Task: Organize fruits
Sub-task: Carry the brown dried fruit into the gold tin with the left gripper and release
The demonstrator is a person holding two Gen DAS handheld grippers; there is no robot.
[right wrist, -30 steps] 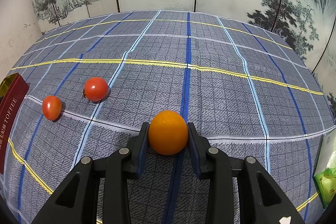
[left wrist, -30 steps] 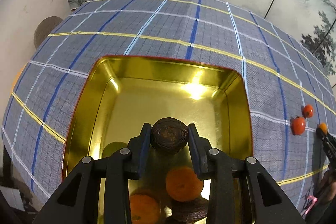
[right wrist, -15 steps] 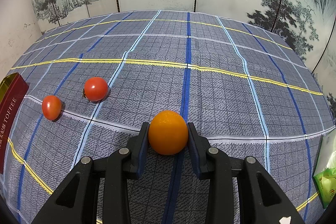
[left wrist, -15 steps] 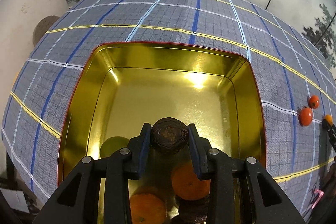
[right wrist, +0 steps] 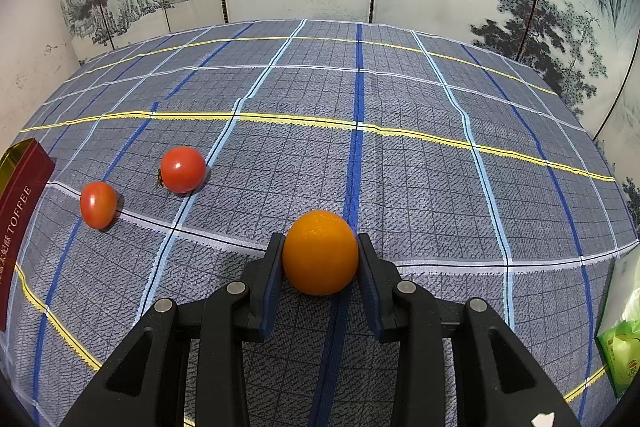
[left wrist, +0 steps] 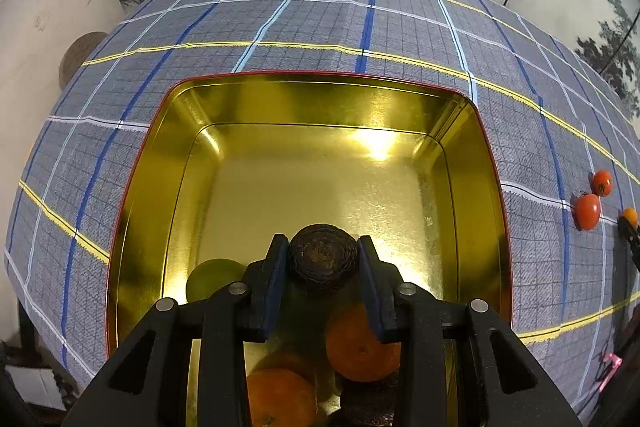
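I have the left gripper (left wrist: 323,263) clenched on a dark brown, wrinkled round fruit (left wrist: 323,257), possibly a passion fruit, and I hold it above the open gold tin (left wrist: 140,187) because that tin is where the fruit is being collected. Beneath the fingers I can see two oranges (left wrist: 362,345) (left wrist: 280,403), a green fruit (left wrist: 212,277) and more dark fruit (left wrist: 366,405) lying bunched at the near end of the tin, while the far half of its floor is bare. I judge that is why I hold this fruit forward of the pile: set down there, it gets its own spot instead of rolling onto the others.

The right gripper (right wrist: 320,259) is closed on a small orange (right wrist: 320,253), its pads pressing both sides. I cannot tell whether the orange is lifted off the plaid tablecloth (right wrist: 400,167) or still touching it. It waits well apart from the tin, whose red outer wall (right wrist: 20,219) marked TOFFEE shows at the left edge of the right wrist view, probably so the two grippers do not crowd each other over the opening.

Two tomatoes (right wrist: 183,169) (right wrist: 98,205) lie on the cloth between that orange and the tin, not yet gathered. A green packet (right wrist: 620,351) sits at the right edge.
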